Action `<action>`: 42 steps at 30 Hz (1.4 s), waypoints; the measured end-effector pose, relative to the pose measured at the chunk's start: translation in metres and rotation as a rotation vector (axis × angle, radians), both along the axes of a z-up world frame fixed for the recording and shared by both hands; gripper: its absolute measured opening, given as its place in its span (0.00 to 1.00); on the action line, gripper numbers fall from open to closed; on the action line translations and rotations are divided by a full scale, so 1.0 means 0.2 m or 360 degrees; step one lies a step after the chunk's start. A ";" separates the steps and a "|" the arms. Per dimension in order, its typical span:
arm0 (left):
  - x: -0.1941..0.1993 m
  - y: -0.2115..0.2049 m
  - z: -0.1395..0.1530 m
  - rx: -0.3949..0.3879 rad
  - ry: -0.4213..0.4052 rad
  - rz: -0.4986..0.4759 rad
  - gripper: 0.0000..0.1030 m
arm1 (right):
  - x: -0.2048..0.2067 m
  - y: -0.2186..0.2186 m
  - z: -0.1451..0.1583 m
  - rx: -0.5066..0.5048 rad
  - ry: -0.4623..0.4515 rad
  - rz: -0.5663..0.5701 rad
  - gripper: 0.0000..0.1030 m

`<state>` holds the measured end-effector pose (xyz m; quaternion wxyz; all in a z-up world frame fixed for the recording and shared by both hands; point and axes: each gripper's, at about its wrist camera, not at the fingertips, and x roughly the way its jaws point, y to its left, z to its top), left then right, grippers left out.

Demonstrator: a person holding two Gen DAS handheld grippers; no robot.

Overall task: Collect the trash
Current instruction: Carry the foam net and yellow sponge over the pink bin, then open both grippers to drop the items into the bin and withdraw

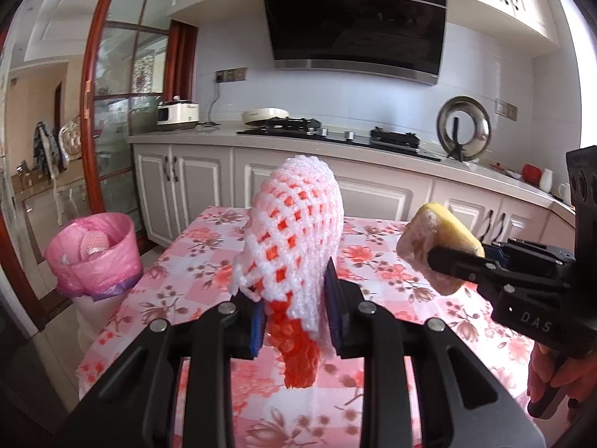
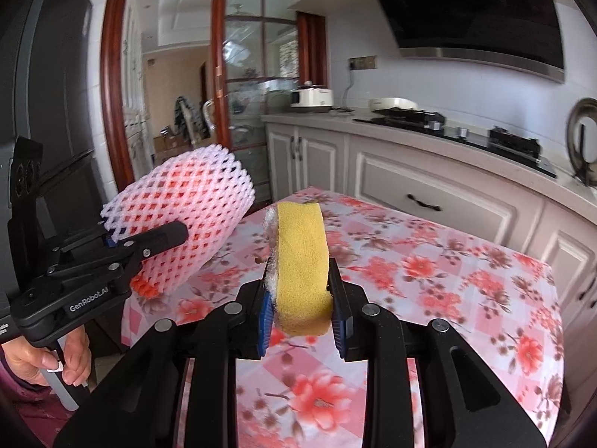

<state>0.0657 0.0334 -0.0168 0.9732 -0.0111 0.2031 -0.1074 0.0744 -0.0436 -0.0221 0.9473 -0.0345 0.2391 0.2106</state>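
My left gripper [image 1: 294, 310] is shut on a white foam fruit net with an orange net inside it [image 1: 294, 231], held upright above the floral table; the same foam net [image 2: 183, 224] shows in the right wrist view, at the left. My right gripper [image 2: 302, 306] is shut on a yellow sponge [image 2: 302, 261] with a white scouring side, also lifted off the table. The sponge [image 1: 436, 239] appears at the right of the left wrist view, clamped in the right gripper [image 1: 440, 257]. A pink-lined trash bin [image 1: 95, 257] with some trash in it stands on the floor left of the table.
The table with its pink floral cloth [image 2: 429, 280] lies under both grippers. Behind it run white cabinets and a counter with a gas hob [image 1: 335, 134], a rice cooker [image 1: 177, 112] and a pot lid on a stand [image 1: 464, 130]. A glass door [image 1: 112, 112] stands at the left.
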 end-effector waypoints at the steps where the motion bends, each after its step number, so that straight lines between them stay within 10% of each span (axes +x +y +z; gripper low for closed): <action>1: 0.00 0.03 0.00 -0.0002 -0.0005 0.0030 0.25 | 0.02 0.05 0.00 -0.0008 0.0004 0.0025 0.26; 23: 0.18 0.95 -0.18 -0.0090 0.0101 0.0642 0.26 | 0.64 0.98 -0.11 -0.0050 0.0123 0.0529 0.26; 42: 0.93 1.70 -0.14 -0.0102 0.0192 0.0903 0.28 | 1.47 1.70 -0.13 0.0098 0.0256 0.0720 0.26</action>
